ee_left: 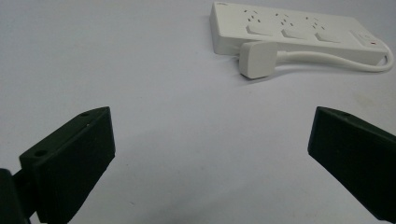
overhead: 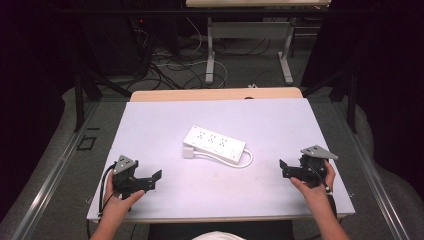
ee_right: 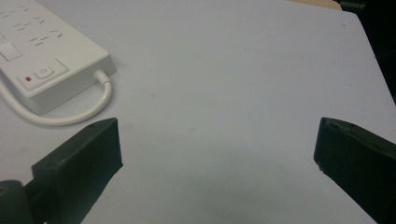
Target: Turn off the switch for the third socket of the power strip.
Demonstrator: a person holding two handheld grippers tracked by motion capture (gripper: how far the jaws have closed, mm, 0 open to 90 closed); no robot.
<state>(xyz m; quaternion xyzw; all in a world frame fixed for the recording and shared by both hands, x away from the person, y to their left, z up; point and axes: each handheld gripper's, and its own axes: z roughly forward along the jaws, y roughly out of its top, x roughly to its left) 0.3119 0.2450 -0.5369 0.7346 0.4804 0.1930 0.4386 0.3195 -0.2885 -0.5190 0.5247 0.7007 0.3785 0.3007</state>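
Observation:
A white power strip [overhead: 215, 142] lies near the middle of the white table top [overhead: 150, 125], its cable looping round to a white plug [overhead: 188, 152] beside its near left end. The left gripper view has the strip [ee_left: 289, 28] and plug [ee_left: 258, 59] at upper right. My left gripper [overhead: 156, 179] rests at the front left, open, with nothing between its jaws [ee_left: 210, 158]. My right gripper [overhead: 283, 169] rests at the front right, also open and holding nothing [ee_right: 217, 158]. The strip's switch end [ee_right: 42, 70] and cable loop [ee_right: 70, 116] sit at the upper left of the right gripper view.
A wooden strip [overhead: 215, 94] borders the table's far edge. Beyond it stand a desk frame [overhead: 247, 45] and tangled cables [overhead: 170, 60] on the floor. Dark drapes close in both sides.

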